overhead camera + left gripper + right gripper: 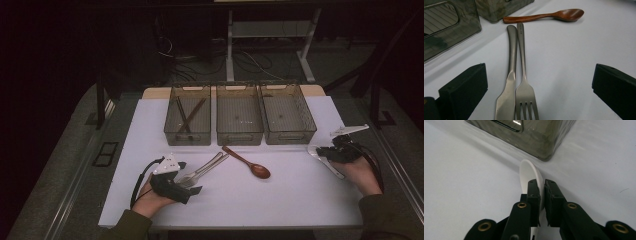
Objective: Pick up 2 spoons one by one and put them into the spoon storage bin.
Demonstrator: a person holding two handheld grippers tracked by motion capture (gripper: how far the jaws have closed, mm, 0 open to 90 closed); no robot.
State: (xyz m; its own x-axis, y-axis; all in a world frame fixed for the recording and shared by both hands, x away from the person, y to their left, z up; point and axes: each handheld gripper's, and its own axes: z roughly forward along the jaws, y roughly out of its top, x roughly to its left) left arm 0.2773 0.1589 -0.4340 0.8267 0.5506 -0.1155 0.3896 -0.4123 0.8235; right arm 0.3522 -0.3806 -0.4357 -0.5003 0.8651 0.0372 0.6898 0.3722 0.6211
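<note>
Near the tabletop's front-left corner, the left gripper rests with its jaws wide apart around the knife and fork, touching neither. A wooden spoon lies mid-table, before three bins along the back edge. At the right edge, the right gripper is clamped on a white spoon.

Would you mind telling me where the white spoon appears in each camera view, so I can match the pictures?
High view: the white spoon lies at the right, under the right gripper, just right of the rightmost bin.
Left gripper view: not in it.
Right gripper view: centre, its bowl rising between the closed jaws.
Shared landmark: the rightmost bin, whose corner sits just beyond the spoon.
</note>
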